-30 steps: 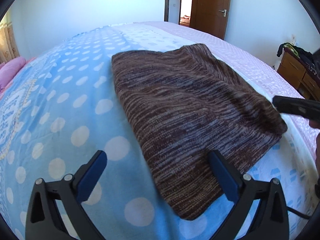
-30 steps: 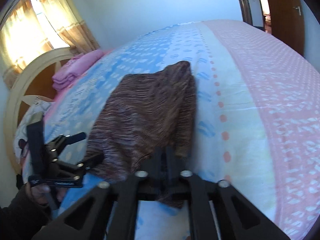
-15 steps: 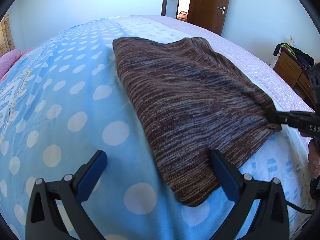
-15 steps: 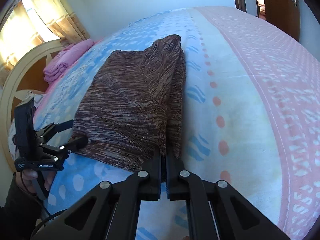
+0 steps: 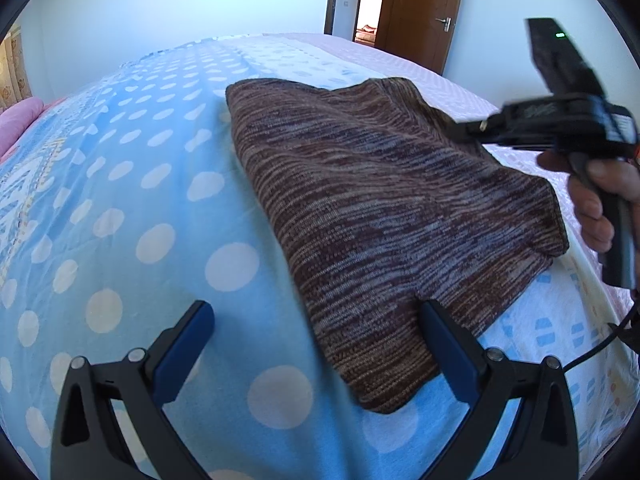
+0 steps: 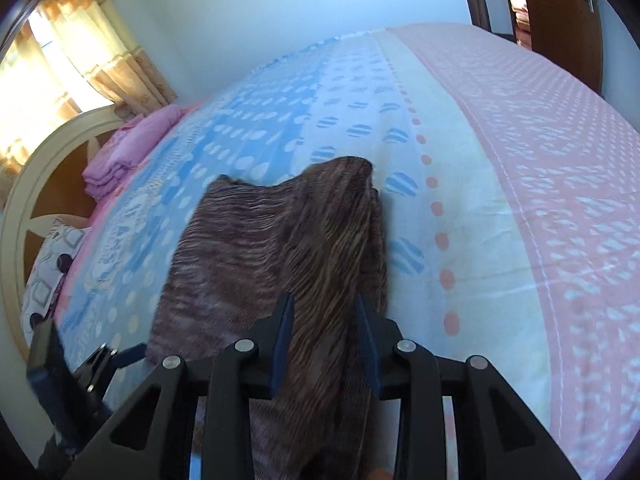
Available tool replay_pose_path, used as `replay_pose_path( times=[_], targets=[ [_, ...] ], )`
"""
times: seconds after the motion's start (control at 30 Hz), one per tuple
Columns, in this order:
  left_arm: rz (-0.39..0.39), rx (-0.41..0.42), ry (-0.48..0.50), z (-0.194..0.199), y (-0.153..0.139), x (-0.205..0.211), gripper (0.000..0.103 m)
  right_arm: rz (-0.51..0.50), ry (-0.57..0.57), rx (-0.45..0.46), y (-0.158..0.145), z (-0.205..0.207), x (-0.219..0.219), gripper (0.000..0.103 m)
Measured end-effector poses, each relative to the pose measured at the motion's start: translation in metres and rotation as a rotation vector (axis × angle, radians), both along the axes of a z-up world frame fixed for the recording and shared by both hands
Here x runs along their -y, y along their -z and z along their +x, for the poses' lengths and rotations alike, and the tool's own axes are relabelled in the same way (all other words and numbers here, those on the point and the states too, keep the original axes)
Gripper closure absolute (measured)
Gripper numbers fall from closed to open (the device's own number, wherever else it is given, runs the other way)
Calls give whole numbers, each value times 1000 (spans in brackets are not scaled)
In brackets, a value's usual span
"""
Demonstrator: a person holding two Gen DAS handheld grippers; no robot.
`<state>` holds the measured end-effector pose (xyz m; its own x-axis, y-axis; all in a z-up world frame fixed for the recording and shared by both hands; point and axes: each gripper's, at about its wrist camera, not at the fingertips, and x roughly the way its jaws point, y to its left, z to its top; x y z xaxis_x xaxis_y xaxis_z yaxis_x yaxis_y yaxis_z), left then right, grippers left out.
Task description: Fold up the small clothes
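A brown striped knit garment [image 5: 380, 208] lies folded on the bed. My left gripper [image 5: 316, 340] hovers open over its near corner: the right pad [image 5: 448, 344] is above the cloth, the left pad [image 5: 184, 340] above the cover, neither pressing. A hand [image 5: 596, 208] holds my right gripper [image 5: 456, 130] at the garment's far right edge. In the right wrist view the right gripper [image 6: 324, 308] is shut on a bunch of the garment [image 6: 260, 248]; cloth runs up between the blue pads and drapes back toward the camera. The left gripper [image 6: 120, 354] shows blurred at lower left.
The bed cover [image 5: 120, 220] is blue with white dots and turns pink [image 6: 540, 160] on the right side. A folded pink blanket [image 6: 116, 160] lies by the curved headboard [image 6: 24, 200]. A brown door [image 5: 420, 12] stands behind the bed.
The right gripper has travelled from the garment's near right corner to its far right edge, and a thick bunch of cloth now sits between its pads. The left gripper has stayed put.
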<state>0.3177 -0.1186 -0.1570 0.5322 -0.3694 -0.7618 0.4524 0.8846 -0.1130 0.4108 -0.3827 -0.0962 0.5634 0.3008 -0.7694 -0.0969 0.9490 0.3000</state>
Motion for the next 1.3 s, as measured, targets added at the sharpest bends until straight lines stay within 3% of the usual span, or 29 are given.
replay_pose_path(
  times=[0.07,0.2,0.4,0.5,0.63,0.73,0.83,0.87,0.93,1.03,1.13,1.2,1.23,1.3],
  targets=[
    [0,2,1,-1,0,1,0,-78,32,10,2,3,-1,99],
    [-5,-1,4,-1,0,0,0,-85,99,34,2,2,18,100],
    [-13,-1,2,0,0,0,0,-117,38,64,-6,-9,6,97],
    [-46,-1,2,0,-2,-5,0,-93,9,147,-30,-35,-3,75],
    [-135,-7,-32,2,-4,-22,0,-35,-137,216,-46,-69,-27,67],
    [-160,-1,-52,2,-6,-26,0,-55,-199,155,-31,-75,-39,67],
    [-167,14,-79,2,-8,-29,0,-183,-141,68,3,-76,-31,68],
    [-173,12,-87,4,-9,-31,0,-168,-139,42,14,-77,-25,68],
    [-189,1,-130,13,-12,-33,0,-127,-154,82,17,-87,-16,68],
    [-199,-24,-148,31,-14,-29,0,-96,-161,76,11,-88,-10,68],
    [-171,-20,-137,37,-10,-18,0,-6,-135,137,-1,-90,10,67],
    [-154,-37,-114,36,-5,-12,0,72,-85,160,-4,-84,28,54],
    [-145,-37,-109,34,-5,-11,0,101,-58,150,-3,-78,37,32],
    [-136,-38,-101,34,-5,-9,0,156,9,135,2,-64,55,28]
  ],
)
